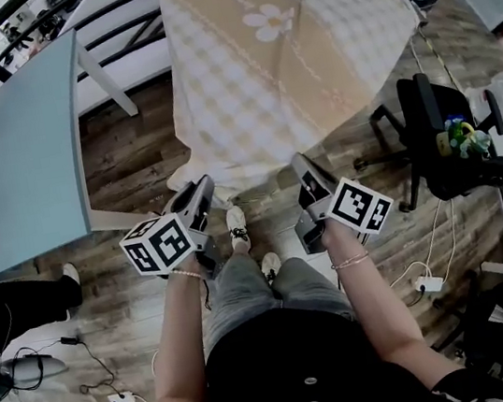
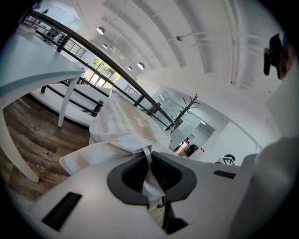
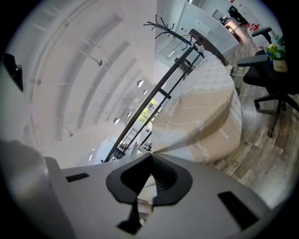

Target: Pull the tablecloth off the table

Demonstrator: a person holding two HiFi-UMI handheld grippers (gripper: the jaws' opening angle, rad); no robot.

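**Both jaws clamped on the cloth's near hem**

Left gripper [image 2: 149, 161]: jaws pressed together on a narrow fold of the tablecloth [image 1: 286, 57]. The fold runs down through the gap between the pads, and the rest bunches up just past the tips.

Right gripper [image 3: 150, 162]: jaws closed on a thin edge of the same cloth. The fabric fans out from the tips toward the table.

Head view: the two grippers sit side by side with the near hem stretched between their tips. Beyond them the beige checked cloth with a flower print covers the tabletop and hangs over its sides. A blue-grey table [image 1: 27, 155] stands to the left and a black office chair [image 1: 439, 132] to the right, on a wooden floor [image 1: 130, 153].
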